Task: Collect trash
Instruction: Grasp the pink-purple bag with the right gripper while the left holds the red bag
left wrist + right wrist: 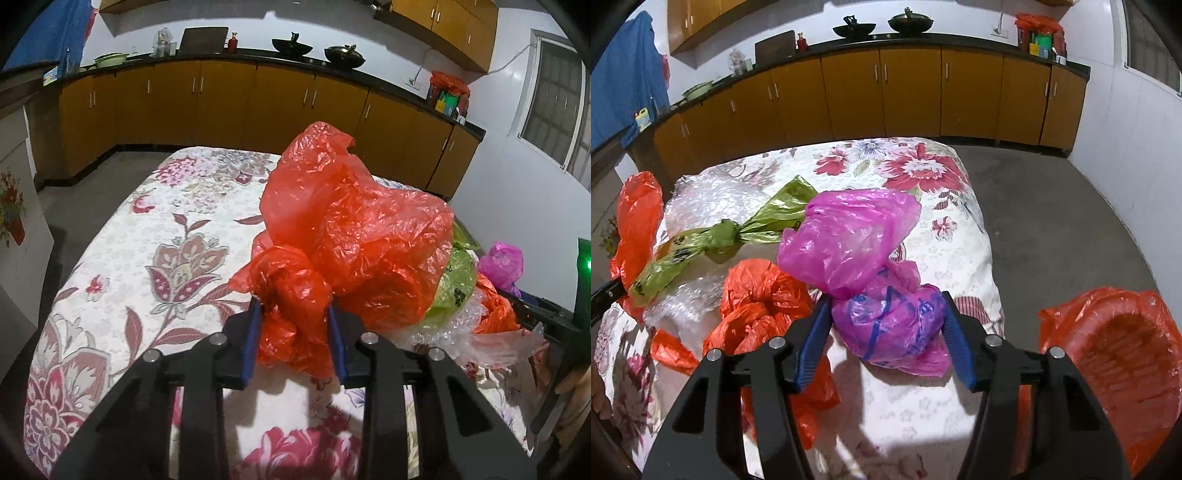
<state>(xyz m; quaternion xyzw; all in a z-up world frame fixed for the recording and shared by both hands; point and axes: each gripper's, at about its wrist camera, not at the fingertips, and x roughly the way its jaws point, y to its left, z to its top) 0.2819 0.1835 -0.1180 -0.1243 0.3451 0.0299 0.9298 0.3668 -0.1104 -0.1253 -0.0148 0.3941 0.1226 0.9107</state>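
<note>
1. On the floral bench [122,236], left claw [295,314] pinches the red bag [354,229] at its knotted neck; light, crinkly, slippery.
2. Right view: right claw [884,321] clamps the pink bag [886,325] by its soft belly; knot above grips better.

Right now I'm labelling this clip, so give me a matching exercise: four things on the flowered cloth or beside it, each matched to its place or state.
Things:
1. red bag
2. pink bag
3. green bag
4. bin lined in red

Places or states:
A. knotted, lying by bubble wrap
B. between the left hand-held gripper's pads
C. open-mouthed, beside the bed
D. between the right hand-held gripper's pads

Pairs: 1-B, 2-D, 3-A, 4-C
</note>
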